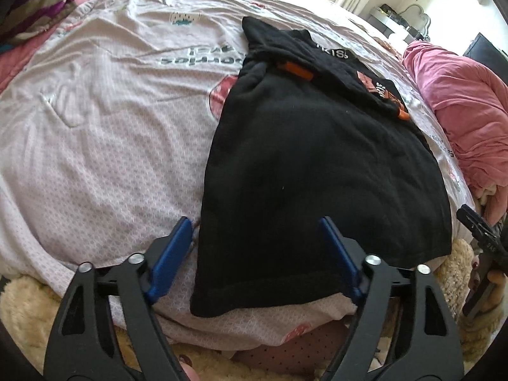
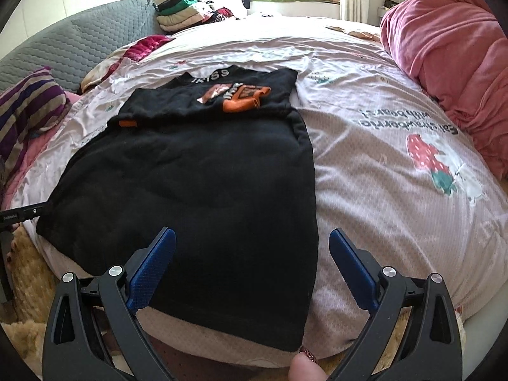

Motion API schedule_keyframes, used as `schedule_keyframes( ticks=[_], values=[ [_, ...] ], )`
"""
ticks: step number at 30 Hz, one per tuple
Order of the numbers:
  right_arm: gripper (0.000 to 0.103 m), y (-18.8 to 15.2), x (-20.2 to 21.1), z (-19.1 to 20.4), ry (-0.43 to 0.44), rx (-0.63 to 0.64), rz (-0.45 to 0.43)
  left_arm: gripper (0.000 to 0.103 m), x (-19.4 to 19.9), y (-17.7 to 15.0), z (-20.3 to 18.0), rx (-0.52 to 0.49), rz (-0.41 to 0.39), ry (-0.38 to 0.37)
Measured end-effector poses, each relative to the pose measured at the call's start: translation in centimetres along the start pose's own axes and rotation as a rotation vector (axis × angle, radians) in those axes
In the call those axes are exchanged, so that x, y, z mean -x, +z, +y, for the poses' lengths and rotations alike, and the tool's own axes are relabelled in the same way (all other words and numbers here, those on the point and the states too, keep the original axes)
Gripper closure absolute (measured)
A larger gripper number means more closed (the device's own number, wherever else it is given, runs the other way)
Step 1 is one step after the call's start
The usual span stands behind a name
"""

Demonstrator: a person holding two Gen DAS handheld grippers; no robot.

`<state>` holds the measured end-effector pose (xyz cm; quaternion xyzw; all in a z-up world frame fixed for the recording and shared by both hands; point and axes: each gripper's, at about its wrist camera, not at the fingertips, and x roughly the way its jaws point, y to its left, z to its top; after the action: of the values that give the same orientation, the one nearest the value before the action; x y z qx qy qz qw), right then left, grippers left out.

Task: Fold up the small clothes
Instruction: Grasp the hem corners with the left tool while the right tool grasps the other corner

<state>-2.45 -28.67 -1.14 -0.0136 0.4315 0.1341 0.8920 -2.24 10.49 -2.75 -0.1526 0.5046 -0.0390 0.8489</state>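
Observation:
A small black garment (image 1: 301,158) (image 2: 197,174) with orange trim and an orange print lies flat on the pale pink bed sheet (image 1: 95,127) (image 2: 381,174). Its far end carries white letters and looks folded over the body. My left gripper (image 1: 255,222) is open above the garment's near left corner, one blue finger over the sheet and the other over the cloth. My right gripper (image 2: 253,232) is open above the near right corner, straddling the garment's right edge. Neither gripper's pads press on the fabric. Each gripper shows at the edge of the other's view.
A bunched pink quilt (image 1: 460,111) (image 2: 451,47) lies along the right side of the bed. A striped pillow (image 1: 35,3) (image 2: 25,108) sits at the left. A grey quilted headboard (image 2: 79,41) and a clothes pile (image 2: 187,9) lie beyond. Fluffy beige fabric (image 1: 25,295) borders the near edge.

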Motion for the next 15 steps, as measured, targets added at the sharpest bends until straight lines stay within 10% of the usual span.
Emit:
schedule_keyframes(
  ticks=[15],
  values=[
    [0.007,-3.2,-0.7,-1.5,0.026,-0.041,0.072,0.062,-0.1,-1.4,1.4,0.023,0.026,-0.025]
  ],
)
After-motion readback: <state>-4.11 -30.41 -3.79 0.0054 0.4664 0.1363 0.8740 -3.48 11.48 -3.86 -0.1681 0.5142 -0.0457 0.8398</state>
